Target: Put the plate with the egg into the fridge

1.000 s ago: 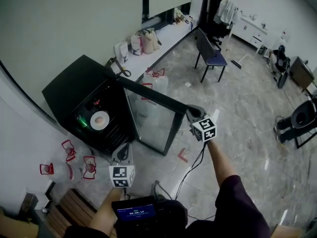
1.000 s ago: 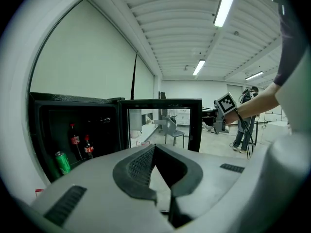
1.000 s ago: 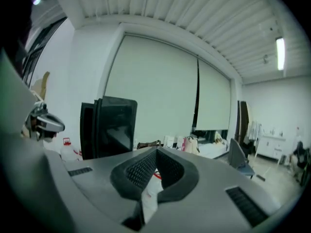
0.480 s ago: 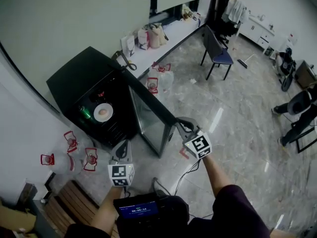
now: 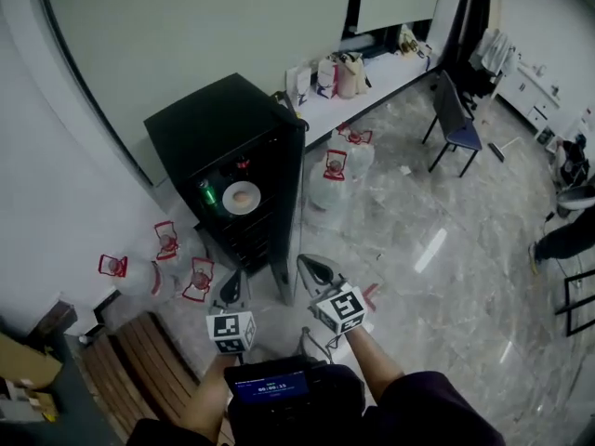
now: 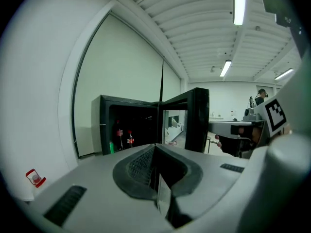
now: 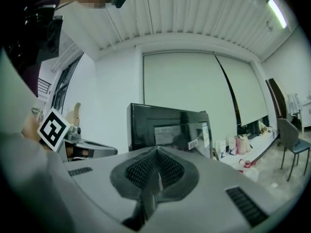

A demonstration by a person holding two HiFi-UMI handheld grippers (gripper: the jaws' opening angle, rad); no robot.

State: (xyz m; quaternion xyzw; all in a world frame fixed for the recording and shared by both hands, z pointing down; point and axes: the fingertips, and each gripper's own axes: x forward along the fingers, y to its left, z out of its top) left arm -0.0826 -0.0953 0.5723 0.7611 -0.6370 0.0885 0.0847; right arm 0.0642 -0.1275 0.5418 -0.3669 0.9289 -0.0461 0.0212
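Observation:
The black fridge (image 5: 218,137) stands against the wall with its door (image 5: 290,212) part-way open, seen edge-on. Inside, on a shelf, sits the white plate with the egg (image 5: 242,197), with a green can (image 5: 206,193) beside it. My right gripper (image 5: 314,269) is shut and empty, its tip close to the door's outer face near the lower edge. The right gripper view faces that glossy door (image 7: 175,127) across the shut right gripper (image 7: 156,152). My left gripper (image 5: 232,288) is shut and empty, low in front of the fridge. The left gripper (image 6: 154,149) points at the fridge's open interior (image 6: 129,127).
Several water jugs with red handles (image 5: 167,242) lie left of the fridge, two more (image 5: 339,163) to its right. A wooden bench (image 5: 139,365) is at lower left. A counter with bags (image 5: 344,71), a chair (image 5: 456,124) and a seated person (image 5: 575,235) stand further off.
The fridge door has swung from wide open toward the fridge. My right gripper moved left along with the door. The left gripper stayed in place. The head view shifted.

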